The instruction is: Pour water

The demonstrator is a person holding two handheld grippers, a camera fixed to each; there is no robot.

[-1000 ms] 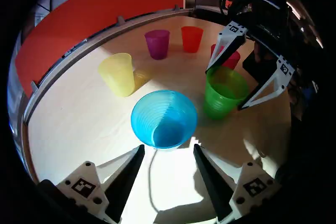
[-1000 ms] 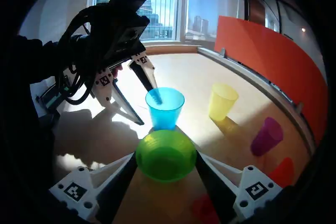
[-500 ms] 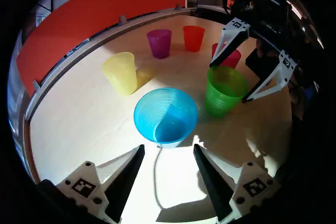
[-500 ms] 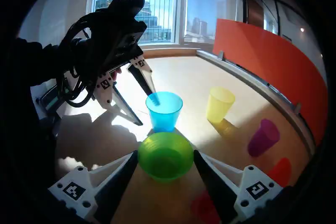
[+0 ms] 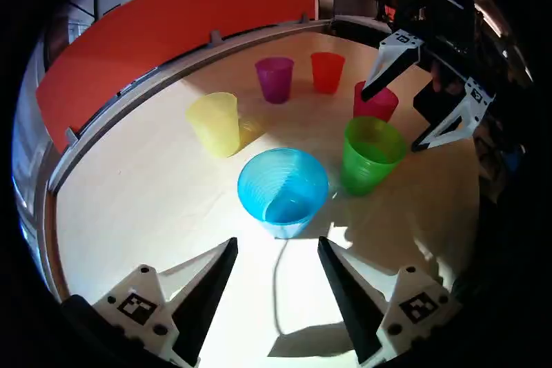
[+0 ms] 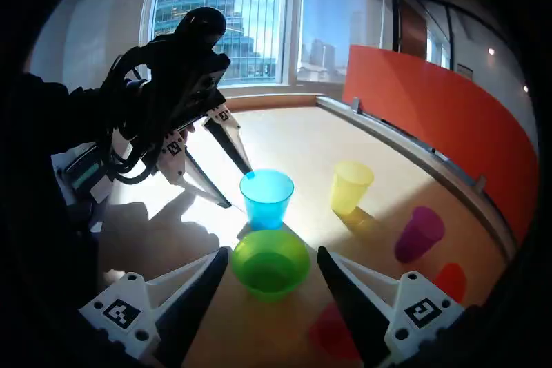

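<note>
Over the pale table [image 5: 138, 181], left gripper [image 5: 276, 242] wide open, empty, short of the blue cup [image 5: 283, 190], right gripper [image 6: 271, 250] likewise just before the green cup [image 6: 270, 275]: probably lining up; next, clamp one cup, tip into the other.

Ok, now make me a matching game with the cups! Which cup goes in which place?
Cups:
1 blue cup
2 green cup
3 purple cup
4 yellow cup

Places:
A next to the orange cup
B just ahead of the right gripper
C on its own, left of the blue cup in the left gripper view
D just ahead of the left gripper

Pairs: 1-D, 2-B, 3-A, 4-C.
</note>
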